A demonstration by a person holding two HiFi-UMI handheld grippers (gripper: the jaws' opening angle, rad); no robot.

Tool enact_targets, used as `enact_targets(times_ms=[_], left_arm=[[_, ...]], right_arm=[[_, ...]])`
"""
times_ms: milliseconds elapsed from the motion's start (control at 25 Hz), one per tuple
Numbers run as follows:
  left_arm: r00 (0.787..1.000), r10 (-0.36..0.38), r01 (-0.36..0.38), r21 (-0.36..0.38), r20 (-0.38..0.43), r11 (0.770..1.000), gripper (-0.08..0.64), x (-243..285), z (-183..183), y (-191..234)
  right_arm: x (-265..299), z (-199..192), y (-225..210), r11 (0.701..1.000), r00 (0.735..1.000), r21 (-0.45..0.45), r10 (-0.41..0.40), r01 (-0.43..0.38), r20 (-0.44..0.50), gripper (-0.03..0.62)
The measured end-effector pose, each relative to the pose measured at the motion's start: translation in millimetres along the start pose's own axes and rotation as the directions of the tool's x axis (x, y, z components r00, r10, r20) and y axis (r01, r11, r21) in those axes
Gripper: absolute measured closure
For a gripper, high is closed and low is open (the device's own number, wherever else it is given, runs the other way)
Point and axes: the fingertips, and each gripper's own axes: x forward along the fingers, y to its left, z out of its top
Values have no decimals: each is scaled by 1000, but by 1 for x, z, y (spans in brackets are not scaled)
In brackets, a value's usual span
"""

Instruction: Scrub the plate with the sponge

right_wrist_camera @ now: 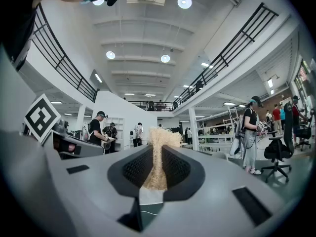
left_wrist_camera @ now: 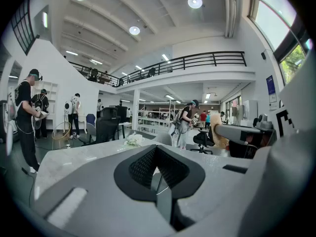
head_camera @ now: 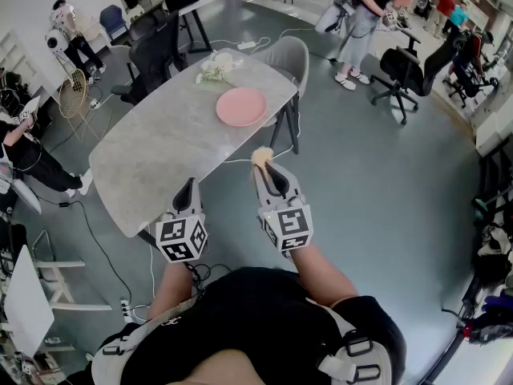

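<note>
A pink plate (head_camera: 240,106) lies on the grey table (head_camera: 160,147) toward its far right end. My right gripper (head_camera: 263,165) is shut on a tan fibrous sponge (head_camera: 261,157), held off the table's near right edge, short of the plate. In the right gripper view the sponge (right_wrist_camera: 157,154) is pinched between the jaws and sticks out past the tips. My left gripper (head_camera: 190,184) hovers by the table's near edge, jaws together and empty. In the left gripper view my left gripper (left_wrist_camera: 157,168) shows closed, with the sponge (left_wrist_camera: 216,136) at the right.
A small bunch of white flowers (head_camera: 213,70) lies on the table beyond the plate. A grey chair (head_camera: 287,61) stands at the far right end, black office chairs (head_camera: 156,54) at the far left. Several people stand around the room. Cables run over the floor.
</note>
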Motion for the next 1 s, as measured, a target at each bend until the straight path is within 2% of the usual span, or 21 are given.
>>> enact_targets(times_ms=[120, 400, 840, 1000], left_arm=[[1000, 0, 0, 3, -1, 1000, 555, -6, -2, -2], [1000, -20, 20, 4, -2, 1000, 555, -7, -2, 1], [998, -56, 56, -27, 25, 998, 555, -16, -8, 49], [998, -52, 53, -36, 35, 998, 555, -19, -7, 54]], right_arm=[[-6, 3, 3, 1000, 1000, -13, -2, 3, 28, 540], [0, 4, 15, 999, 1000, -35, 11, -10, 20, 540], [25, 11, 45, 997, 997, -51, -55, 58, 48, 538], [26, 15, 48, 996, 997, -66, -58, 61, 52, 539]])
